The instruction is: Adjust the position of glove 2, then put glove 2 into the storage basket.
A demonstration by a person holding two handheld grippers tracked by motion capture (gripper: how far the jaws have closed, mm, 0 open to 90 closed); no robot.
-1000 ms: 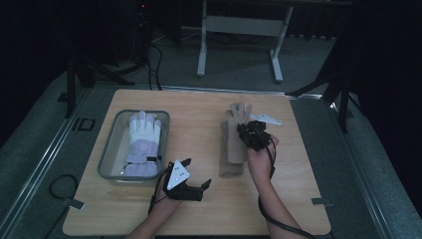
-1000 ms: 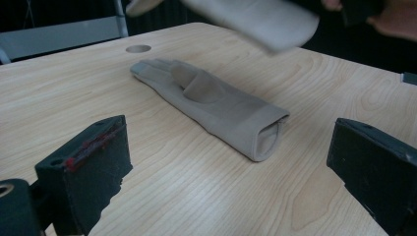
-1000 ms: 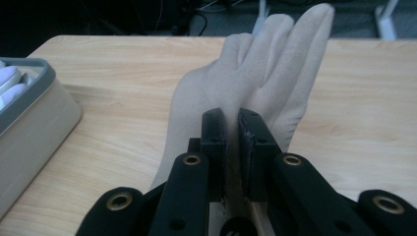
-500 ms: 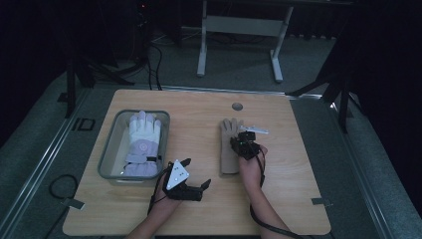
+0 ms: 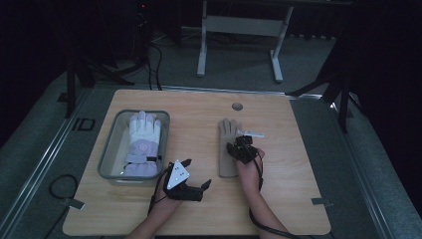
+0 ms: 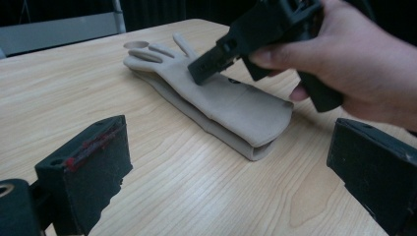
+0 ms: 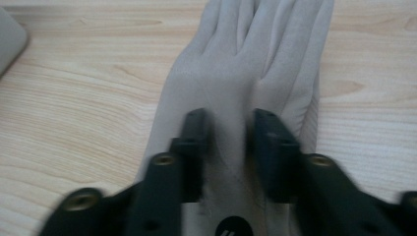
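A beige glove [image 5: 227, 155] lies flat on the wooden table [image 5: 293, 169], fingers pointing away from me, and looks like two layers stacked in the left gripper view [image 6: 231, 105]. My right gripper [image 5: 235, 147] hovers low over its palm [image 7: 255, 64]. Its jaws have just been opening and stand apart with the glove's fabric under the gap, not pinched [image 7: 228, 118]. My left gripper [image 5: 196, 173] rests open near the table's front, holding nothing, and faces the glove's cuff [image 6: 228, 157].
A grey bin [image 5: 107, 149] at the left holds a white and lavender glove [image 5: 143, 139]. A round cable hole [image 5: 237, 106] sits near the table's far edge. A metal stand [image 5: 239, 25] is on the floor behind the table.
The right gripper came down toward the table with the beige glove, which now lies flat. Its jaws went from shut on the glove to apart. The left gripper stayed put.
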